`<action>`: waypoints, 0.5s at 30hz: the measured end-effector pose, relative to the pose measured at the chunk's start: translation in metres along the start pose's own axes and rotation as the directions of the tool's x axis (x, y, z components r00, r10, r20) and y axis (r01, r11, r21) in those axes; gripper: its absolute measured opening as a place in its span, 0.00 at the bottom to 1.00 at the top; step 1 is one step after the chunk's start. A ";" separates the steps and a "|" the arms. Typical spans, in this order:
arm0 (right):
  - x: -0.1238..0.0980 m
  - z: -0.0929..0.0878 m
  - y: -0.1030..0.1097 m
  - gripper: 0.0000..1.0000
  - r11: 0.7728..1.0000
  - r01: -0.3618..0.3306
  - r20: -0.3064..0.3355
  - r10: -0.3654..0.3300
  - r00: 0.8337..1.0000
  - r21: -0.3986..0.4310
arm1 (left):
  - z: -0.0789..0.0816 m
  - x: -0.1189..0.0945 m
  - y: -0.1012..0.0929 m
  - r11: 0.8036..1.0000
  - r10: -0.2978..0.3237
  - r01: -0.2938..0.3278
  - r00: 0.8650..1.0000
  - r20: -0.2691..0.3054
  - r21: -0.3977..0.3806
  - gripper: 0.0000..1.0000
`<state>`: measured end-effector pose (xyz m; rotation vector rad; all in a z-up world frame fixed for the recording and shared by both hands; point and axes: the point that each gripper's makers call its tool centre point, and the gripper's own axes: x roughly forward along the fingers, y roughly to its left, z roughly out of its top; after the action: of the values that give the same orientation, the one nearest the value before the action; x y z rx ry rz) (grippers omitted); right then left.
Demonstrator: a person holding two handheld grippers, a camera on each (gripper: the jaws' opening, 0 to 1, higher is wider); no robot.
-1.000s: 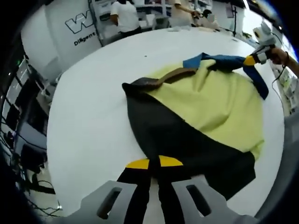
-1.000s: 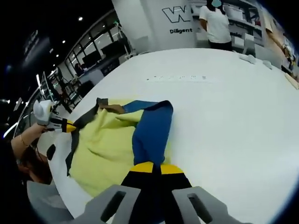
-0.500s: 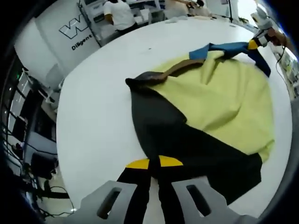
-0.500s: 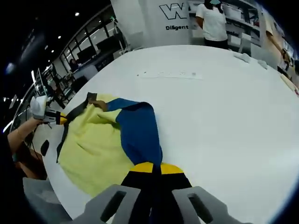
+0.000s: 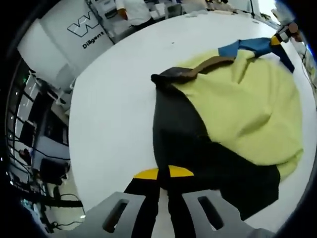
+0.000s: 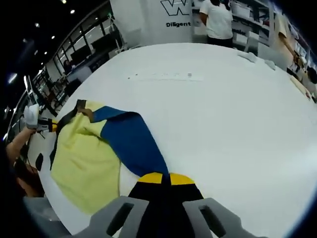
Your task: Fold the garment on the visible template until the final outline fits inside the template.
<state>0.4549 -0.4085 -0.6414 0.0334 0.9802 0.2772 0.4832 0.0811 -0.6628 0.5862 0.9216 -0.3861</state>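
Between the jaws of the left claw [image 5: 164,174], the black sleeve [image 5: 176,134] of the garment [image 5: 237,109] is being pinched, jaws closed on the cloth. The right claw [image 6: 162,179] is likewise clamping the blue sleeve [image 6: 130,141]. The garment is lying spread on the white worktop [image 6: 237,109], running forward from each claw: its yellow body is sitting ahead and to the right of the left claw, and ahead and to the left of the right claw. In the left gripper view the right claw is appearing at the far end of the blue sleeve. Judging progress: both sleeves are being held out and no fold is showing across the body, so folding is at an early stage. A template outline cannot be made out under the cloth. Sleeve folds and body folds are remaining
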 end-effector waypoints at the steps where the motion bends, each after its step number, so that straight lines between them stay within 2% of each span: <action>1: 0.001 0.000 -0.004 0.00 1.000 0.009 -0.007 -0.009 1.000 0.007 | -0.002 0.001 0.003 1.000 0.014 -0.014 1.000 -0.009 0.008 0.04; 6: 0.006 0.007 -0.007 0.00 1.000 0.012 0.012 -0.013 1.000 0.009 | -0.005 0.004 0.012 1.000 0.029 -0.029 0.999 -0.020 0.001 0.04; 15: 0.012 0.008 -0.027 0.00 0.998 0.058 -0.029 -0.058 0.998 0.007 | -0.006 0.012 0.028 0.998 0.060 -0.062 0.997 -0.040 -0.026 0.04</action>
<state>0.4735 -0.4312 -0.6511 0.0082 1.0094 0.2207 0.5011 0.1065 -0.6668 0.5969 0.9425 -0.3077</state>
